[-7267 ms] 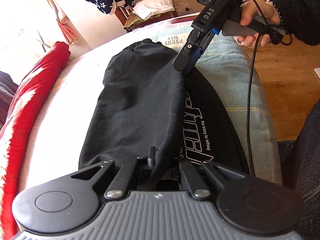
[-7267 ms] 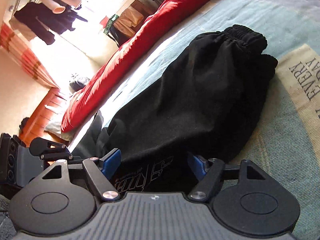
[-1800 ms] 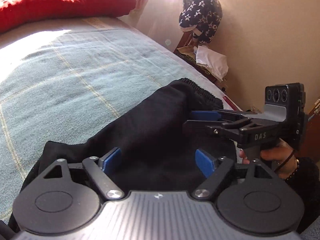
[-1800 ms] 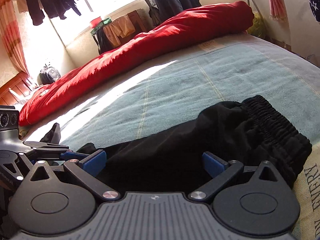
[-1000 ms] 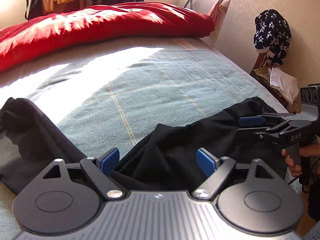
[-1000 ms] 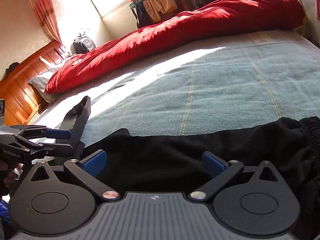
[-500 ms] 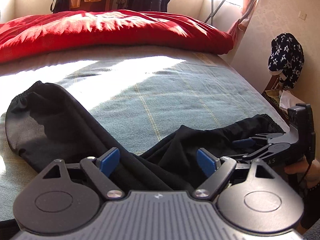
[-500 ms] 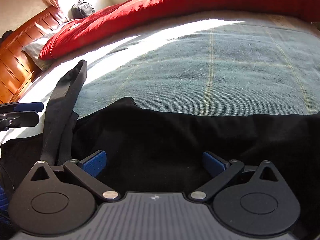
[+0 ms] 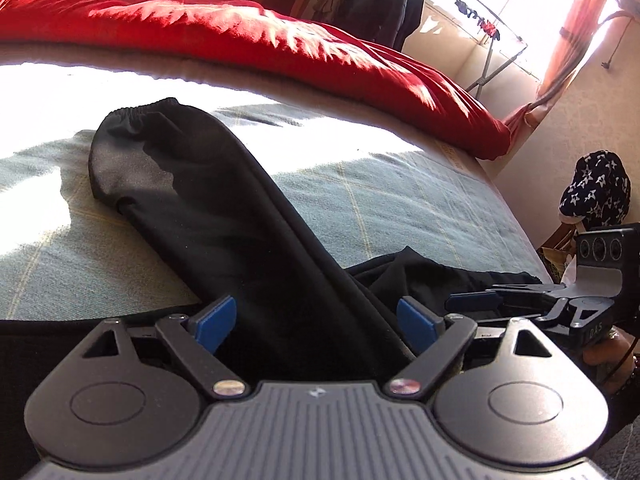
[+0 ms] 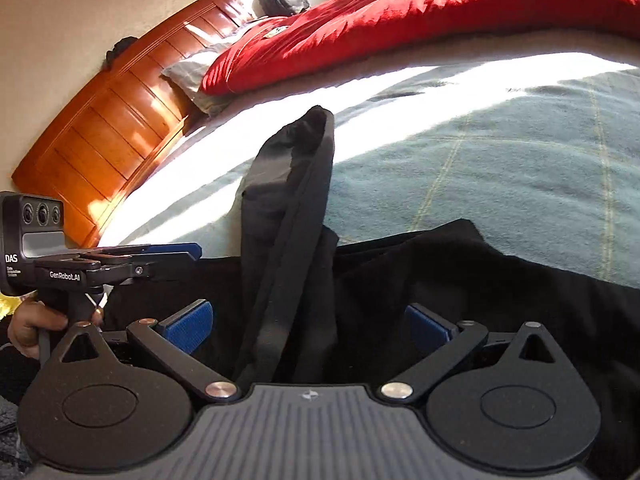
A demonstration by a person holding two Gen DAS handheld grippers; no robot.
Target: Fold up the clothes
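Black trousers (image 9: 208,200) lie on the teal blanket (image 9: 380,200). One leg stretches away to an elastic cuff (image 9: 140,108). The bunched rest of the trousers (image 9: 420,276) lies to the right. My left gripper (image 9: 316,320) is open, and the leg runs between its blue pads (image 9: 216,318) without being clamped. The right gripper (image 9: 460,302) comes in from the right, held by a hand. In the right wrist view the same leg (image 10: 288,200) runs away between the open right gripper (image 10: 308,326). Black fabric (image 10: 500,276) spreads to the right, and the left gripper (image 10: 192,250) hovers at the left.
A red duvet (image 9: 280,40) lies along the far side of the bed. A wooden headboard (image 10: 112,128) and a pillow (image 10: 188,76) are at the left end. A drying rack with dark clothes (image 9: 380,0) stands behind. A star-patterned garment (image 9: 596,188) hangs beyond the bed's right edge.
Both views have swung toward the headboard over the last second. A trouser leg now lies stretched out across the blanket. The left gripper held fabric seven seconds ago and now stands open.
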